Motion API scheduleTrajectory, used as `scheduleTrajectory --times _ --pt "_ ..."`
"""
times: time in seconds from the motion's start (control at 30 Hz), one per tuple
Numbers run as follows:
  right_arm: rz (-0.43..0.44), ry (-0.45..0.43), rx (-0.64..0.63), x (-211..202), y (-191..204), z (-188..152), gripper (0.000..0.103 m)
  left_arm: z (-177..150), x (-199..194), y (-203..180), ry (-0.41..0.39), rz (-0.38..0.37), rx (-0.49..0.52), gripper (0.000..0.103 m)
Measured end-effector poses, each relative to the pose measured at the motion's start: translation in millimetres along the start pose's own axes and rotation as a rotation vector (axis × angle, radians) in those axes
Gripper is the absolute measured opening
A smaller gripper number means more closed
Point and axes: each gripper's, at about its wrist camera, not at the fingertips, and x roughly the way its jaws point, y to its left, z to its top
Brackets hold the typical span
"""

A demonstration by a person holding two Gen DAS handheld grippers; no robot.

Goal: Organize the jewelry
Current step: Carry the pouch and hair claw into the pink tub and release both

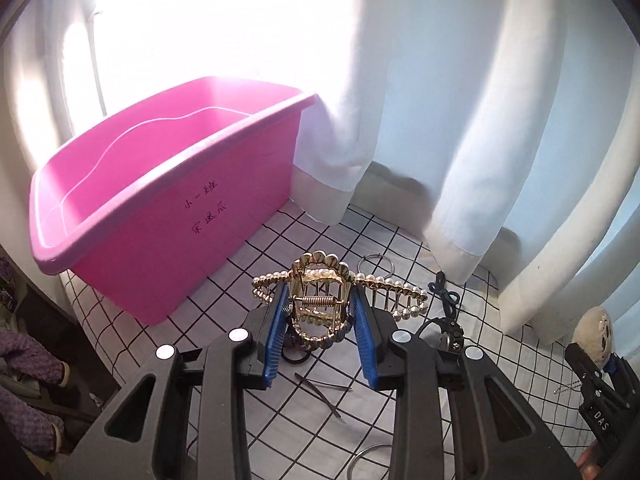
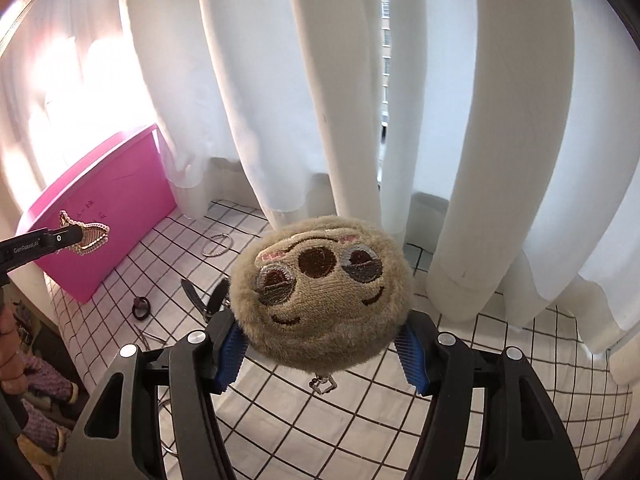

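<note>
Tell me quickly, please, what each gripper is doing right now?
Left gripper: closed on the pearl hair clip.
Right gripper: closed on the plush keychain.

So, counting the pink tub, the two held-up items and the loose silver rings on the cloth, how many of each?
Pink tub: 1
Pearl hair claw: 1
Plush charm: 1
Silver rings: 2
Total: 5
</note>
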Motion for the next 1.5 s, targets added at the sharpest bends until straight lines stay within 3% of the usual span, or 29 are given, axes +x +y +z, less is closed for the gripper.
scheduleTrajectory --times 0.17,0.37,0.6,0.7,0.87,1.13,1.5 --pt "0.112 -0.058 -0.053 -8 23 28 0.061 8 -47 17 -0.071 0.032 -0.031 0.031" --pt "0.239 -0.111 -0.106 -6 74 70 0.061 24 -74 59 -0.119 0.083 -0.071 0.031" --pt "0.345 -0.188 -0.155 10 159 129 0.061 62 -74 126 -0.171 0.12 -0.068 0.031" --pt "0.394 -0.182 -0.143 25 200 154 0.061 82 -58 159 -0.155 0.116 -0.068 0.031" --pt "0.418 -0.125 -0.179 71 270 187 0.061 112 -21 208 -0.123 0.137 -0.056 0.031" --pt "0.412 0.046 -0.247 136 353 206 0.061 133 38 254 0.01 0.082 -0.057 0.031" --pt "0.344 0.355 -0.312 210 394 201 0.061 138 95 271 0.155 0.042 -0.047 0.031"
